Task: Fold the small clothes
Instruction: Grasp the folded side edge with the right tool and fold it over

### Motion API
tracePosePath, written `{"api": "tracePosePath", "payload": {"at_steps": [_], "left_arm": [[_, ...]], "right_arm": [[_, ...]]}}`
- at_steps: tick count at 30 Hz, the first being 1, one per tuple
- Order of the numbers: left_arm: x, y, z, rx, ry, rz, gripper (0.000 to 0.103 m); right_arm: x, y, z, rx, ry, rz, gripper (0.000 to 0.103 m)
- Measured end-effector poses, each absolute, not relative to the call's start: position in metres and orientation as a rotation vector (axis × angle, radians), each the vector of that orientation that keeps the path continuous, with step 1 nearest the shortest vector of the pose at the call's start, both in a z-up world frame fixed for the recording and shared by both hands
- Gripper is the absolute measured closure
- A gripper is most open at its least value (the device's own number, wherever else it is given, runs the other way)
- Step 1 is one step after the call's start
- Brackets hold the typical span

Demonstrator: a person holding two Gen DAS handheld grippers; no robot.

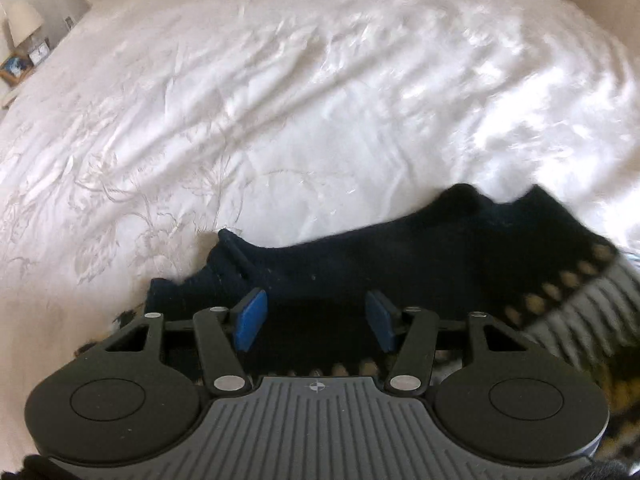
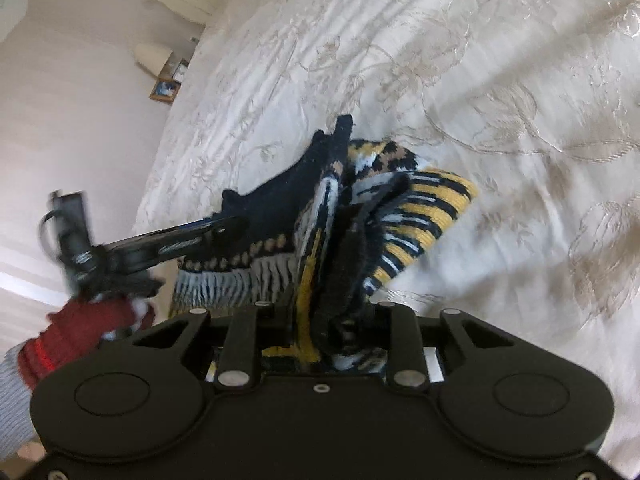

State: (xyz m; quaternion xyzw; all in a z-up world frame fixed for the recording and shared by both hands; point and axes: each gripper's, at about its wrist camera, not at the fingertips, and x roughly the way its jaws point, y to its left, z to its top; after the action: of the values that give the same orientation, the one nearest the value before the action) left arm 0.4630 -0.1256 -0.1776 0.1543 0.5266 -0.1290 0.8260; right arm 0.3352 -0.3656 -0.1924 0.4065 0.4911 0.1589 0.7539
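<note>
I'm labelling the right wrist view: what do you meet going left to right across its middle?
Red sleeve → left tongs → dark navy sock → bunched yellow-and-black striped knit, clamped in the right tongs → embroidered white bedspread.

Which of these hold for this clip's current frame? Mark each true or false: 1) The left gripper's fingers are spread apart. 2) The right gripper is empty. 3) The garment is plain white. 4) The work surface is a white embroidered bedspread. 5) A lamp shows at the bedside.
1) True: the left gripper has its blue fingers apart, with the garment between them.
2) False: the right gripper is closed on a bunched fold of the garment.
3) False: it is dark navy with yellow, white and black patterned bands.
4) True: the bedspread is white with floral stitching.
5) True: a lamp stands at the far left.
</note>
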Motion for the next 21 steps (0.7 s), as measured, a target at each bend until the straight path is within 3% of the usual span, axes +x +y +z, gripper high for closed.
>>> {"api": "tracePosePath", "payload": {"at_steps": [4,8,15,21], "left_arm": [[0.481,-0.136,-0.208,0.416,1.207,-0.343,0.048],[0.483,-0.127,-0.191,0.345,1.163,-0.320,0.049],[0.410,-0.108,-0.156,0.315,1.077,-0.346,0.049],[0.376,-0.109,-0.193,0.388,1.168,-0.390,0.048]], "right_arm": [[0.335,-0.370,-0.191,0.912,1.072,0.321,0.065],[0.336,-0.370,-0.188,0.917,1.064,0.316,0.066],[0.336,-0.369,-0.189,0.908,1.067,0.310,0.069],[0.335,-0.369,-0.189,0.921,1.073,0.293,0.070]]}}
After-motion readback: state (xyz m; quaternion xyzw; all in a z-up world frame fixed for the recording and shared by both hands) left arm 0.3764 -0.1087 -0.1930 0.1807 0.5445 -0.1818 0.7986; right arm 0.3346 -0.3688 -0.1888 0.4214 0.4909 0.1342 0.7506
